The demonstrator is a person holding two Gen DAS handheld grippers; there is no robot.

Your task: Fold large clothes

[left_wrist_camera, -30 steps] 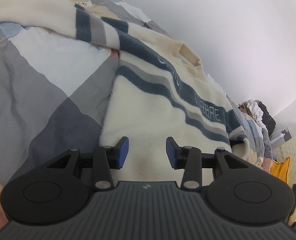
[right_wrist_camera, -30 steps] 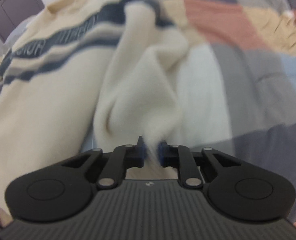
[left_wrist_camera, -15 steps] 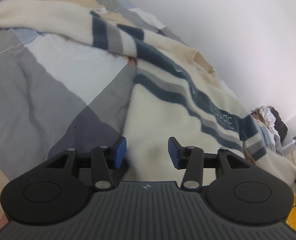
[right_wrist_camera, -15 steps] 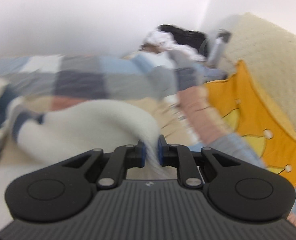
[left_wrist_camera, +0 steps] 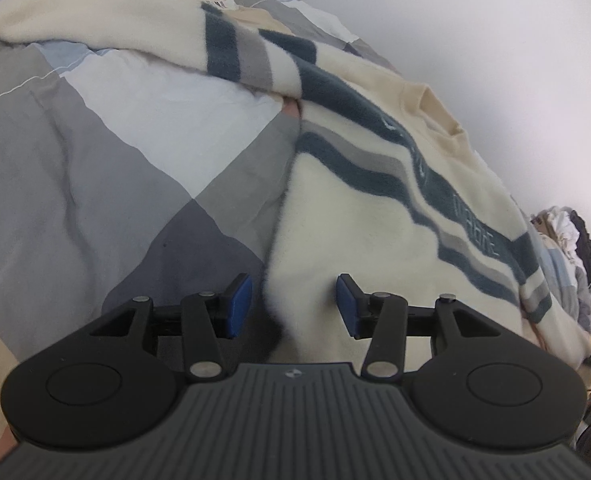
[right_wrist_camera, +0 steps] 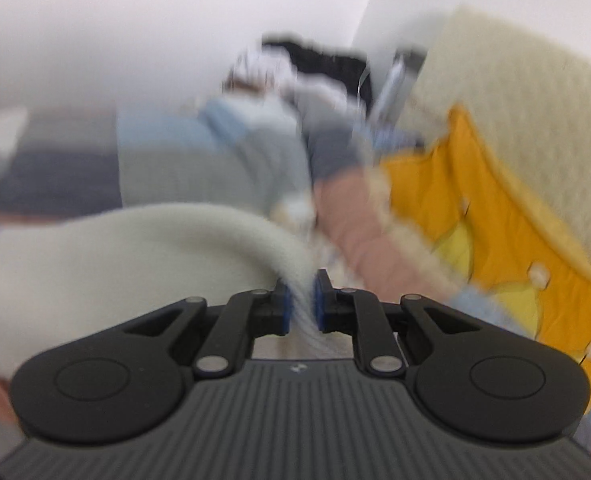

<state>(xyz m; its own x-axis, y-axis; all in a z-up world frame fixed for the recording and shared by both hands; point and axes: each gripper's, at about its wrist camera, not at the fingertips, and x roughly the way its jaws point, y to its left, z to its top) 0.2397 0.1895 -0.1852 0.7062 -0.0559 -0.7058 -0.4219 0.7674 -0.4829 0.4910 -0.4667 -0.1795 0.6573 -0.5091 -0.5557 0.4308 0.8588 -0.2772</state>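
Cream fleece fills both views: the sweater [left_wrist_camera: 375,216], banded in dark teal and grey, lies spread on the bed [left_wrist_camera: 95,184], whose cover is a patchwork of grey, white and pale blue. In the left wrist view one sleeve [left_wrist_camera: 107,20] stretches across the upper left of the frame, the collar sits at upper right, and the body runs down the middle to the lower edge. The left gripper [left_wrist_camera: 293,306] sits at the bottom centre with its fingers apart; they have just been opening a little. The side edge of the sweater lies between them, but the blue pads do not press on it.

In the right wrist view, badly blurred, the right gripper [right_wrist_camera: 300,305] has its fingers clamped on a fold of the cream cloth, apparently the other sleeve [right_wrist_camera: 135,256], which arcs away to the left of the frame. A yellow cushion [right_wrist_camera: 495,216] lies at right, and a heap of other clothes [right_wrist_camera: 307,76] sits at the top centre.

The step in hand looks like carrying that sleeve across the body. To do it well, the right grip should hold firm until the sleeve lies flat over the chest, while the left fingers pin or grip the side edge so the body does not drag or bunch.
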